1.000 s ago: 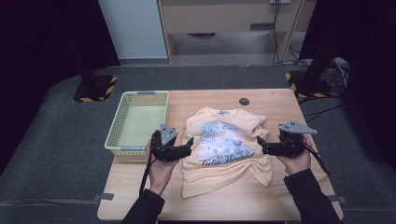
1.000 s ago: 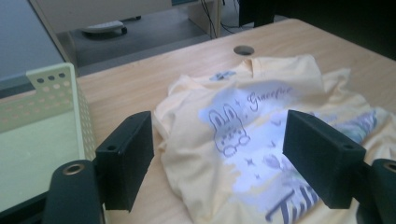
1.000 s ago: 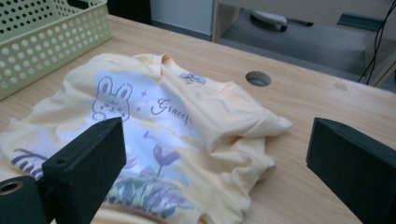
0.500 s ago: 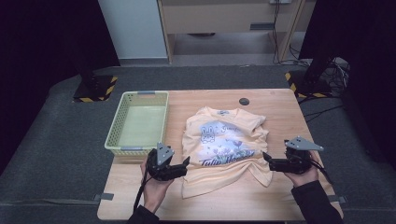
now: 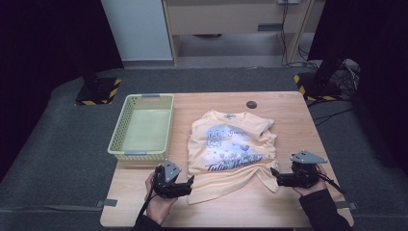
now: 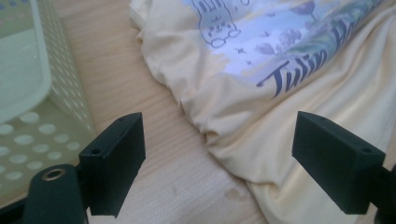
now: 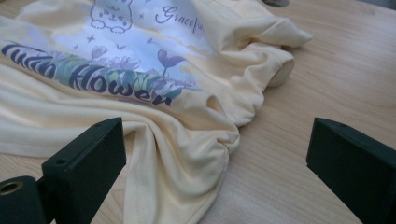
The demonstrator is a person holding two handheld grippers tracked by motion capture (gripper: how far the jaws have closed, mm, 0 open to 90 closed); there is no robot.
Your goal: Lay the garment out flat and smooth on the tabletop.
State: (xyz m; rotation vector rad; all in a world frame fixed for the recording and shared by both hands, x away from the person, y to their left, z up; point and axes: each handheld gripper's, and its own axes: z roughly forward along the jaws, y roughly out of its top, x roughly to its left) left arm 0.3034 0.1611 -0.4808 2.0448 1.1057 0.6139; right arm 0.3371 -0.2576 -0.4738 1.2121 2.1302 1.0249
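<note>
Left jaws: spread wide, having just been opening, nothing between; left gripper (image 5: pixel 190 182) low at the bottom-left hem of the pale yellow printed cotton T-shirt (image 5: pixel 232 149).
Right jaws: released too, gaping; right gripper (image 5: pixel 274 173) just beside the shirt's bunched bottom-right corner.
Shirt: flat, print up, mid-table, right of the pale green perforated plastic basket (image 5: pixel 120 144).
Advice: slide one jaw under each hem corner, pinch every layer, lift evenly.
Hidden: layer count in folds; small dark disc (image 5: pixel 251 104) beyond collar, unidentifiable.
</note>
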